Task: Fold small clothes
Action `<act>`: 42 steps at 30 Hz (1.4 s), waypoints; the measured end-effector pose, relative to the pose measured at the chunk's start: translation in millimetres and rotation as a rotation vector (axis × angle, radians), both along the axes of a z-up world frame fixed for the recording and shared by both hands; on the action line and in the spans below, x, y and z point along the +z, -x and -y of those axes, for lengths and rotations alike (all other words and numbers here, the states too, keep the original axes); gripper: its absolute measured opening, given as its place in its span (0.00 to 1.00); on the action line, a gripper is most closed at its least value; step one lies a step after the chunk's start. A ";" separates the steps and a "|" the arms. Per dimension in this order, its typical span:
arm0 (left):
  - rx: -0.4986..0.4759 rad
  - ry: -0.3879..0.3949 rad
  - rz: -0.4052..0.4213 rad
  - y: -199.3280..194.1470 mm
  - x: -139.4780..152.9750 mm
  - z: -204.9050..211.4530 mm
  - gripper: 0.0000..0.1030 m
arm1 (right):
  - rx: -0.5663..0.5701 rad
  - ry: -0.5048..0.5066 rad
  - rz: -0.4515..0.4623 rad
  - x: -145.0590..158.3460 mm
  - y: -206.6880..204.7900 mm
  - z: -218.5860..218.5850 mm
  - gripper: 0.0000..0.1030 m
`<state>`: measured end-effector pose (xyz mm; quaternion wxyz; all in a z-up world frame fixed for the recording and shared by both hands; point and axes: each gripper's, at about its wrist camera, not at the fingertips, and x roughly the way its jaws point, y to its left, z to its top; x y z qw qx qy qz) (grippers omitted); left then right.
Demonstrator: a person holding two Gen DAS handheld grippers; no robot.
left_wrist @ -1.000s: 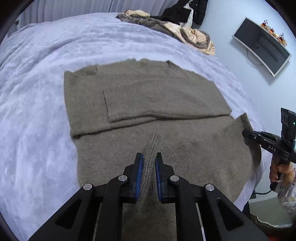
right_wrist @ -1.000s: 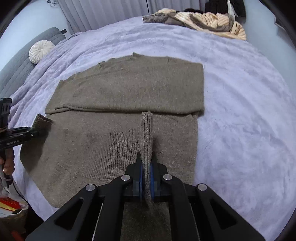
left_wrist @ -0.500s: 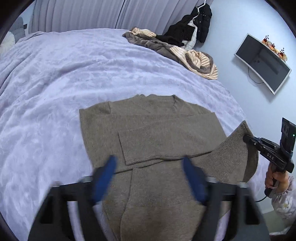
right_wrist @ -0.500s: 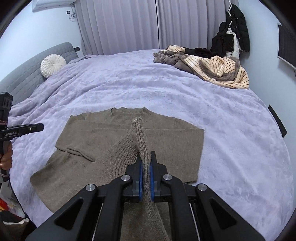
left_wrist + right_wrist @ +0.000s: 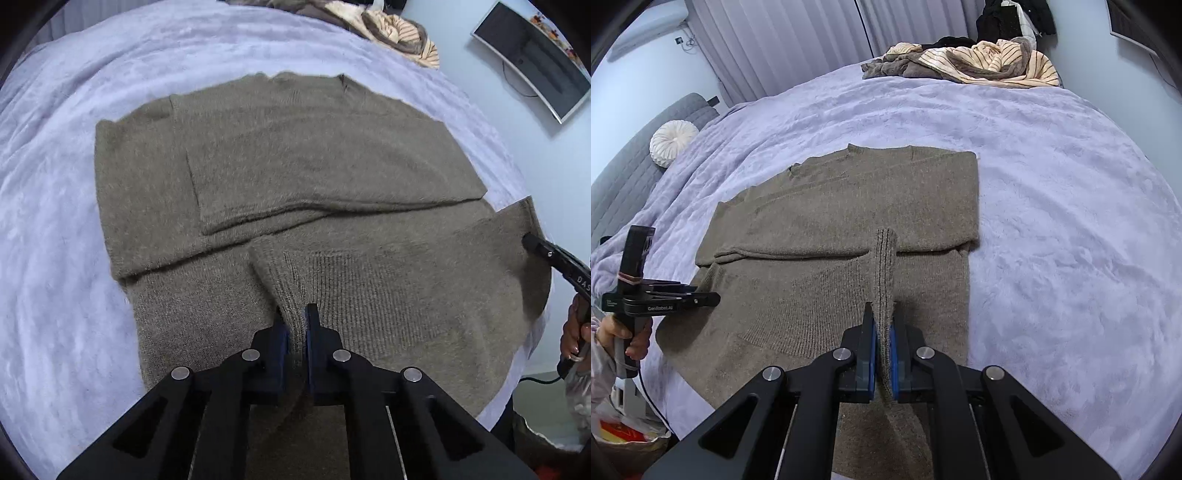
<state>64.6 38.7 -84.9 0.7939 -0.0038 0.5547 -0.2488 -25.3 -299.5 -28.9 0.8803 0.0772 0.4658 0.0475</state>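
Brown-grey knit sweater [image 5: 314, 158] lies flat on the lavender plush bed cover [image 5: 1052, 184], neck toward 12 o'clock and hem at the near edge of the bed. The upper part is folded: a sleeve is laid across the chest w/ its straight edge running from 9 to 3 o'clock.

Left hand-held gripper [image 5: 295, 328] is clamped on a ridge of the ribbed hem. Its jaws have just been closing, and the knit is pinched between the blue pads, standing up as a thin fold toward 12 o'clock. In the right wrist view this same gripper [image 5: 709, 297] shows at 9 o'clock, at the sweater's corner, w/ a hand [image 5: 624, 332] around its grip.

Right hand-held gripper [image 5: 882, 332] is also clamped on the hem, approx. at the middle of that view; jaws are together on a narrow ribbed strip that rises between the pads and points to 12 o'clock, its tip reaching the folded sleeve edge. In the left wrist view it [image 5: 532, 240] comes in from 3 o'clock at the other hem corner, which is lifted a little off the bed.

At 1 o'clock on the far side of the bed lies a pile of clothes [image 5: 979, 62], striped beige and dark pieces mixed. A round white cushion [image 5: 673, 142] sits at 10 o'clock on a grey sofa [image 5: 631, 170]. A wall screen [image 5: 535, 55] hangs at 2 o'clock in the left wrist view.
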 end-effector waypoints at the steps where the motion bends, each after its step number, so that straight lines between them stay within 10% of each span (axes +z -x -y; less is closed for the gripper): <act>1: 0.006 0.029 0.047 7.2 12.0 -3.9 0.09 | -0.001 0.007 0.009 2.2 1.6 -2.1 0.06; 9: 0.073 0.136 0.325 24.4 103.4 -35.6 0.09 | 0.008 0.085 0.189 56.9 -10.1 -9.2 0.06; 15: 0.135 0.126 0.426 -34.3 131.3 -35.0 0.09 | 0.044 0.135 0.282 92.2 -73.3 -15.6 0.06; 30: 0.339 -0.105 0.216 -165.7 -14.0 -31.5 0.09 | 0.025 0.127 0.028 -41.2 -221.5 -3.2 0.06; 34: 0.436 -0.140 0.214 -163.8 -22.4 -55.9 0.61 | -0.019 0.055 -0.021 -63.7 -226.4 14.5 0.06; 37: 0.469 -0.199 0.231 -159.3 -14.1 -69.8 0.61 | -0.117 0.065 -0.023 -58.3 -224.1 31.7 0.41; 42: 0.454 -0.107 0.232 -145.2 9.4 -82.7 0.61 | -0.224 -0.047 0.032 -33.6 -199.3 59.7 0.40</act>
